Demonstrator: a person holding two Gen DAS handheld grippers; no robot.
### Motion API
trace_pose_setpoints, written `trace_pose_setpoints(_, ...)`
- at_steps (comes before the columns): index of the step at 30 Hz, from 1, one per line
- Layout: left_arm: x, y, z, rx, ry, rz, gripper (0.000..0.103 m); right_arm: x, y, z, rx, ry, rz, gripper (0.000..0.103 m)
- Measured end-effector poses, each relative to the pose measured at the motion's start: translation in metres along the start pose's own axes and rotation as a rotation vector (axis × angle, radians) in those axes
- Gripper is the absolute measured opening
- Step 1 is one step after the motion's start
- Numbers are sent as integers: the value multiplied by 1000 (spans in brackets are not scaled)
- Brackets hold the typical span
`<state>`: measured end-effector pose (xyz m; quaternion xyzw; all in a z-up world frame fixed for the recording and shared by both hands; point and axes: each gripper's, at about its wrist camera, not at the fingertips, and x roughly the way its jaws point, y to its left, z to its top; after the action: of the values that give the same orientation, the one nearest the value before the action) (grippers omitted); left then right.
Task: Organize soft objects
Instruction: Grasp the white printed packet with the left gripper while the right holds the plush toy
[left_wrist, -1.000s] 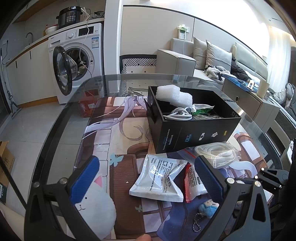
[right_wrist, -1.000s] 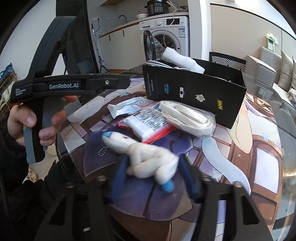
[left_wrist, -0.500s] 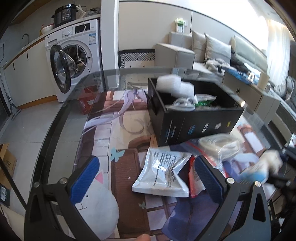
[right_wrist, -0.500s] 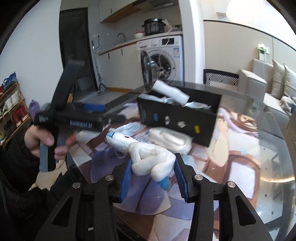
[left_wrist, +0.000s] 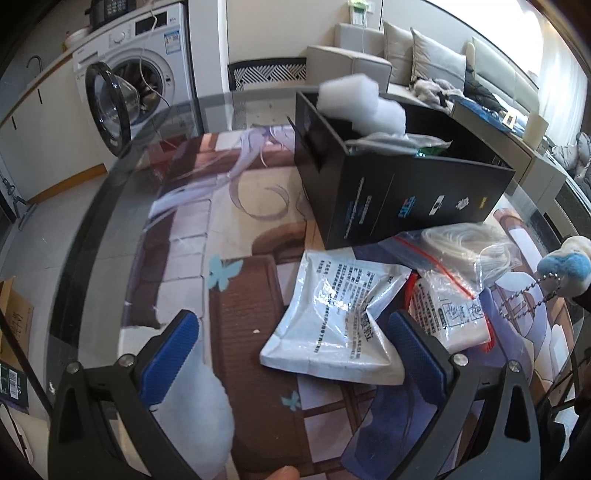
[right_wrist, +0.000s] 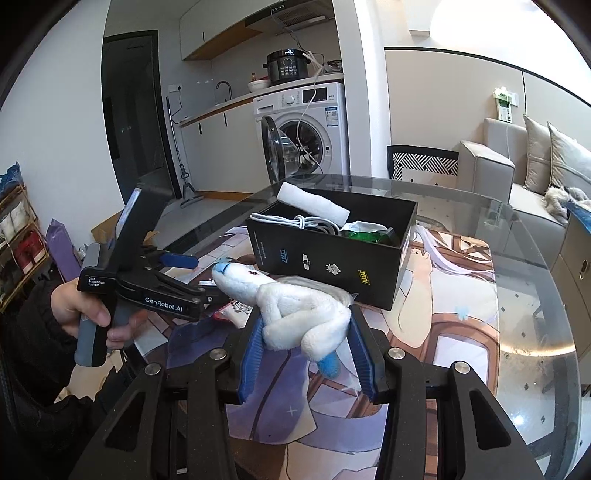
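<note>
My right gripper (right_wrist: 306, 332) is shut on a white plush toy (right_wrist: 295, 314) with blue tips and holds it in the air in front of the black box (right_wrist: 332, 258). In the left wrist view the same toy (left_wrist: 565, 262) hangs at the right edge with its ball chain dangling. The box (left_wrist: 406, 199) holds a white foam roll (left_wrist: 354, 99), a white cable and a green packet. My left gripper (left_wrist: 291, 332) is open and tilted down over a silver pouch (left_wrist: 332, 321). A white cat-shaped plush (left_wrist: 195, 398) lies under its left finger.
A zip bag of clear tubing (left_wrist: 469, 243) and a red-edged packet (left_wrist: 450, 314) lie beside the pouch on the printed mat of the round glass table (left_wrist: 110, 206). A washing machine (left_wrist: 129, 92) with its door open, a chair and a sofa stand beyond.
The right gripper has lifted the plush toy off the mat, up and toward the box. The left gripper has sunk and tipped down toward the silver pouch.
</note>
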<state>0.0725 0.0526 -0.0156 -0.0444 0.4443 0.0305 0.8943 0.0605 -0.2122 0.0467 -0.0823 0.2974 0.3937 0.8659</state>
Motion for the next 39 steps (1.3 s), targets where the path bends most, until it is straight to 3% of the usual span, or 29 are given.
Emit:
trace_pose_setpoints(12,9,-5,5,9,13,14,101,7,-9,-2,22,10,-1,44)
trace_pose_setpoints(15,7,-7,5,24,-3,5,90,8,-9,-3,21,9,5,44)
trace_pose_setpoints(19,1,-13,6,56,-29,-6,57,10,-9,-3,26,9,8,44)
trace_pose_setpoints(22,-1,-15,5,67,-39,-12,49,10,-8,-2,27,6,7,44)
trace_pose_setpoints(31,-12,-7,5,19,-72,-53,37,8,-9,-2,36,-7,3,44)
trace_pose_setpoints(39,-18,-9,3,27,-93,-75,35,5,-9,-2,35,-14,-1,44)
